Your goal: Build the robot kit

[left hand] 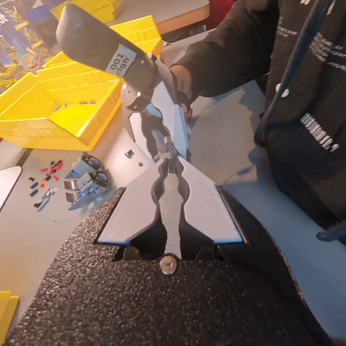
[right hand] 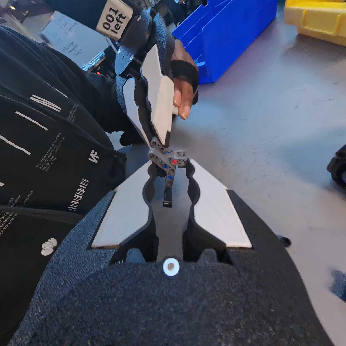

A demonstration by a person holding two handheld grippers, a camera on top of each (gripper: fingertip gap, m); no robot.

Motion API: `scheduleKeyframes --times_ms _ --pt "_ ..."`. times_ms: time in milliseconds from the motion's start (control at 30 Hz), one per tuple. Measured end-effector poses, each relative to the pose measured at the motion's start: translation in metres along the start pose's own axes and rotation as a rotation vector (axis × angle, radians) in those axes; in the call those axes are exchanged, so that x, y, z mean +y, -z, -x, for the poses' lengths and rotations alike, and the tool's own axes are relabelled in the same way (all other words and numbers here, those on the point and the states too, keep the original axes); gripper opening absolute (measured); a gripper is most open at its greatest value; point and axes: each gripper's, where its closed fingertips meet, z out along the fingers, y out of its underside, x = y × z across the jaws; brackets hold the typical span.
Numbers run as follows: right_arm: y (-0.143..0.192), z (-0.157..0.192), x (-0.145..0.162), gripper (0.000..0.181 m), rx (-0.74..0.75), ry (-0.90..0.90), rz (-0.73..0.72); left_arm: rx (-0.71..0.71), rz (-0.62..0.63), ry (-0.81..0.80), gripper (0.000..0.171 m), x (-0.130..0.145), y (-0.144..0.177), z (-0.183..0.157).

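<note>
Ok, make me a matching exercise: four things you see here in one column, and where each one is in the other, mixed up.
1 yellow bin
2 blue bin
3 grey beam assembly
4 wheeled grey model

A held up off the table
B beside scattered small parts
C holds a few loose pins
D behind the hand

Pairs: 1-C, 2-D, 3-A, 4-B

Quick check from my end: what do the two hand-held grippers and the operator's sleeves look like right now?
Both match: the left hand-held gripper and right hand-held gripper have rough-textured black bodies, a silver screw at the centre, and pale grey fingers with wavy black inner pads. Each carries a pale label tag on its handle. The person wears black sleeves, a black garment with white print and a black hand strap.
</note>
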Motion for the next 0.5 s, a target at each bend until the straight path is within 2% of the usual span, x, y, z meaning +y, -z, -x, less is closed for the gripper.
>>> scheduleKeyframes --times_ms 200,333,433,500 --pt "-0.006 0.014 0.008 0.027 -0.081 -0.027 0.054 0.123 -0.014 -0.007 0.007 -0.002 0.0 -0.017" --pt "-0.012 0.027 0.022 0.027 -0.137 -0.001 0.14 0.242 -0.014 -0.019 0.007 -0.002 -0.004 -0.037" --pt "-0.013 0.039 0.03 0.028 -0.182 0.059 0.207 0.328 -0.055 0.007 0.009 -0.007 -0.007 -0.052" --pt "-0.01 0.039 0.025 0.029 -0.18 0.077 0.172 0.316 -0.11 0.053 0.009 -0.015 -0.004 -0.046"
